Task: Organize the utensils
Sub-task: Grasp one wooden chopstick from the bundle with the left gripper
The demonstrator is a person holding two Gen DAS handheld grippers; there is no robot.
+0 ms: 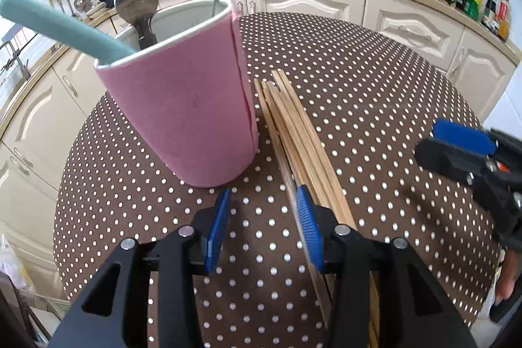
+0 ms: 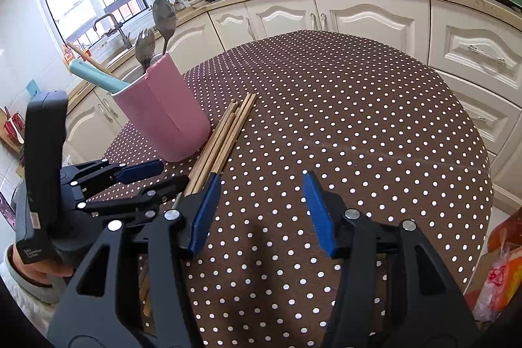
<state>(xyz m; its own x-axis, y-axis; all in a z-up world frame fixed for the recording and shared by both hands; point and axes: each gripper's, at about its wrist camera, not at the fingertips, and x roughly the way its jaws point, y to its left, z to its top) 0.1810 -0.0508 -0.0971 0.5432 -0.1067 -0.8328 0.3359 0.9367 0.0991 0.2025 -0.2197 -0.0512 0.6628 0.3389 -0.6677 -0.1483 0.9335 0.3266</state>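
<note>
Wooden chopsticks [image 1: 293,132] bundled, tapered pink holder [image 1: 182,106] beside, seemingly touching

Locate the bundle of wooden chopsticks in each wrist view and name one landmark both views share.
Left wrist: the wooden chopsticks lie centre-right on the dotted table, running toward the left gripper.
Right wrist: the bundle lies left of centre, slanting up to the right.
Shared landmark: the pink cup, immediately left of the bundle.

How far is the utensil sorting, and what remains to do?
Done: a spoon, a fork and a teal-handled utensil stand in the pink cup. In hand: nothing; left gripper and right gripper are open. Left: the chopsticks lie on the table beside the cup.
</note>
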